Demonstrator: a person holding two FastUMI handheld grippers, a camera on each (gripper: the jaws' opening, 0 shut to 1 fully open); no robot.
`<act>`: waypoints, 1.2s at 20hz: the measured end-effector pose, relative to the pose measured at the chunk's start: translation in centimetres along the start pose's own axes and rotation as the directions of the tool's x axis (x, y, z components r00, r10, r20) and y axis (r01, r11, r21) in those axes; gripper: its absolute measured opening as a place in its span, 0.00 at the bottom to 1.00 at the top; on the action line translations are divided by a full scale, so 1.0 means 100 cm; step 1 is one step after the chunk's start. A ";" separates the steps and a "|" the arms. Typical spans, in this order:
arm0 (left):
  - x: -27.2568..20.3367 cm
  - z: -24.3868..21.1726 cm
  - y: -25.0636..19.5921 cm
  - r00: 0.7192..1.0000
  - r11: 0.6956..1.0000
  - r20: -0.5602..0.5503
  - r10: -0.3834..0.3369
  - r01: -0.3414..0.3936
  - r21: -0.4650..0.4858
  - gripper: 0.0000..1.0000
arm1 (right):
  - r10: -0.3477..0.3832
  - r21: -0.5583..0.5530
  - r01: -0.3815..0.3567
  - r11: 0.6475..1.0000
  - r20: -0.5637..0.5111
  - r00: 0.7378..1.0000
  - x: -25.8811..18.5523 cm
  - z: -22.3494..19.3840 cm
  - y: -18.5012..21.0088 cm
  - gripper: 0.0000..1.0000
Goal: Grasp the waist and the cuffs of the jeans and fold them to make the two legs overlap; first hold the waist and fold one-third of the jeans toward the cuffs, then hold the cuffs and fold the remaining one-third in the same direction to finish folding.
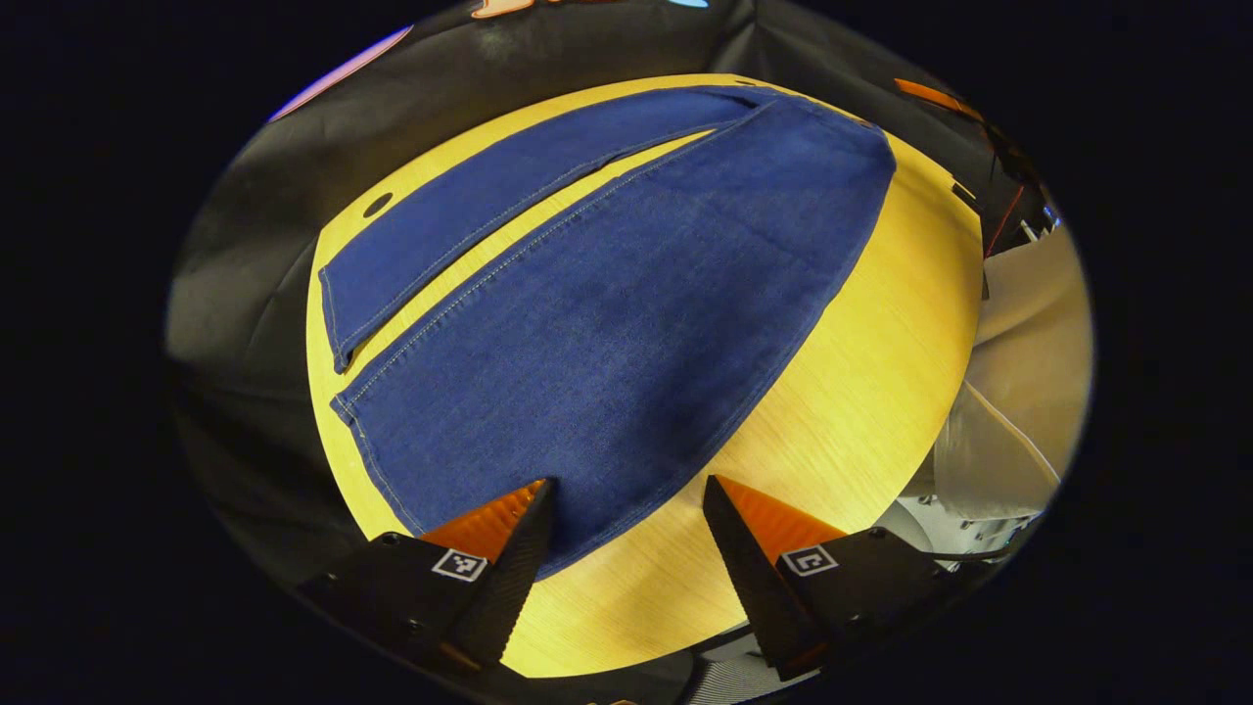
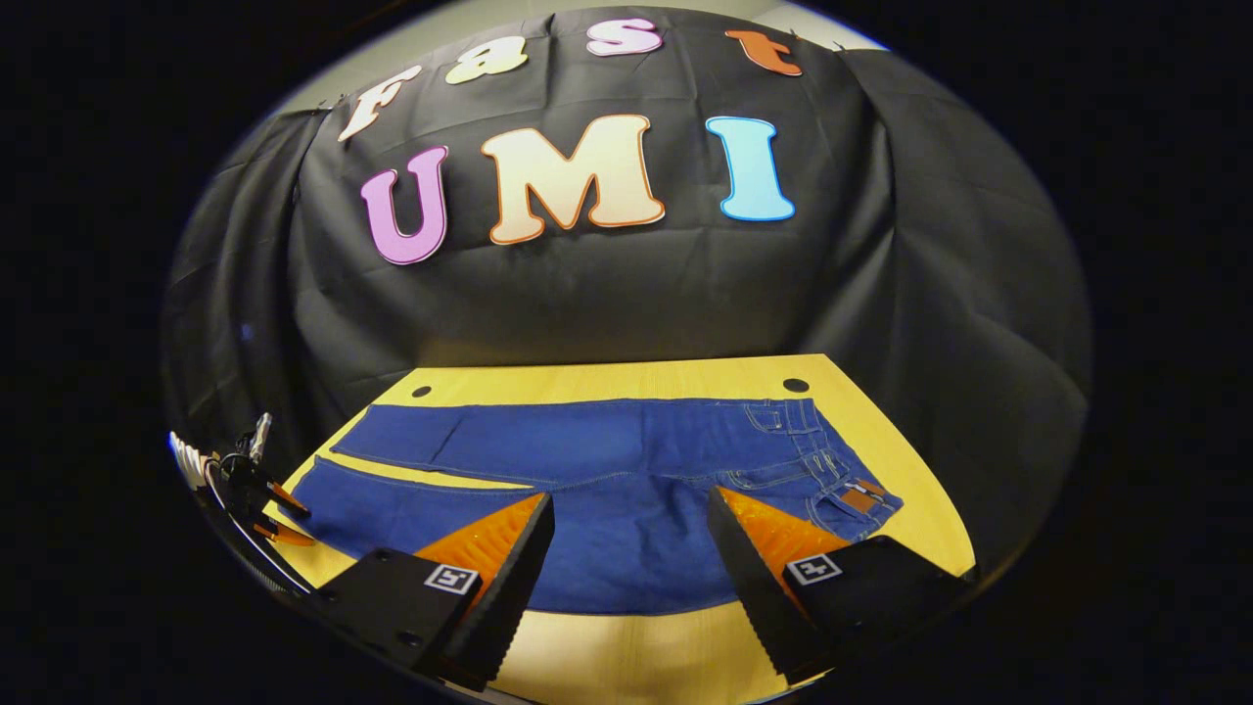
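1. So, nearest first: the left gripper (image 1: 624, 509) hangs over the near edge of the wooden table (image 1: 861, 411) with its jaws spread wide and nothing between them. It sits just above the lower part of the near trouser leg (image 1: 607, 333), which looks like lining up for a cuff-end grab.
2. Same deal with the right gripper (image 2: 629, 524): jaws wide apart, empty, hovering at the table's near edge over the seat and thigh area of the jeans (image 2: 607, 470). My guess is it's there because the waist is its end to take.
3. The jeans lie flat and spread out across the table, legs side by side with a thin wedge of bare wood between them, so no fold is made yet.
4. Farther off in the right gripper view, the waistband (image 2: 832, 470) with belt loops and a leather patch (image 2: 859, 499) sits off to the right side; the cuffs (image 1: 338, 333) show at the left in the left gripper view.
5. Flat layout makes sense: both ends are reachable for folding one leg onto the other.
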State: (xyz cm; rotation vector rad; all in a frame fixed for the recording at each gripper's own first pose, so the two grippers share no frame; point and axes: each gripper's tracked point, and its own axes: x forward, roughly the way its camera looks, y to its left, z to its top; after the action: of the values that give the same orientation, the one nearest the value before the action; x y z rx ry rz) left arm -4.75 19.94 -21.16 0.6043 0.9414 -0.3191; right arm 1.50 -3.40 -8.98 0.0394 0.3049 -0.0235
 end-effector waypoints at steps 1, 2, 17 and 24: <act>0.002 -0.002 0.002 1.000 1.000 -0.010 -0.006 0.006 0.005 0.92 | 0.000 -0.004 0.000 1.000 -0.005 1.000 0.000 -0.001 0.000 0.94; 0.002 0.000 0.003 1.000 1.000 -0.013 -0.015 0.015 0.001 0.91 | 0.002 -0.006 -0.002 1.000 -0.010 1.000 0.000 -0.004 0.001 0.94; 0.008 0.001 -0.004 0.992 0.997 -0.118 -0.038 0.045 0.058 0.46 | 0.059 -0.022 -0.061 0.998 -0.079 0.995 0.010 -0.031 0.016 0.98; 0.009 0.009 0.004 0.996 1.000 -0.089 0.004 -0.006 -0.015 0.00 | 0.093 -0.077 -0.105 0.991 -0.148 0.985 0.025 -0.050 0.001 0.94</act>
State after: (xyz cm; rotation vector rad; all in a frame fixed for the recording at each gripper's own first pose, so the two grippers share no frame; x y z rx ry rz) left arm -3.46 19.70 -21.42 0.6109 1.0272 -0.2821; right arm 2.39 -3.08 -14.52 -0.0281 0.4474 0.0918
